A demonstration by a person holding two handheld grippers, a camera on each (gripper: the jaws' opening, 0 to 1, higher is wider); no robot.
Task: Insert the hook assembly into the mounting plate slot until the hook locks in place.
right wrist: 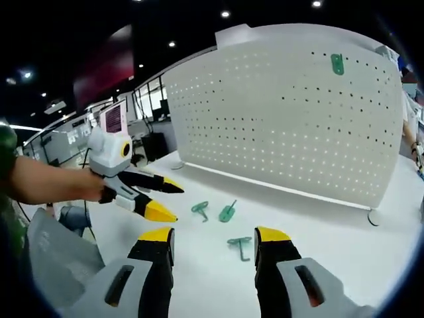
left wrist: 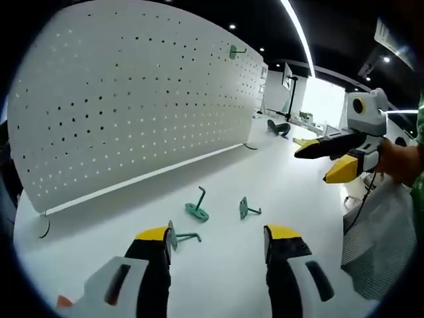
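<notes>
Three green hooks (left wrist: 197, 211) (left wrist: 248, 209) (left wrist: 183, 236) loose on white table (left wrist: 218, 278), in front of upright pegboard (left wrist: 132, 93). Fourth green hook (left wrist: 235, 51) mounted high on pegboard, near far upper corner. Left gripper (left wrist: 215, 238) above table short of pegboard, spread wide, nothing held; one loose hook just beside inner left jaw. Right gripper (right wrist: 213, 244) likewise parted, nothing held, loose hook (right wrist: 240, 245) between jaw tips on table.

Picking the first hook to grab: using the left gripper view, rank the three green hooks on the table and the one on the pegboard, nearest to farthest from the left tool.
1. Hook beside the left jaw, touching or nearly so.
2. Upright hook and right-hand hook: too close to call.
3. Hook mounted on the pegboard, top right.
</notes>
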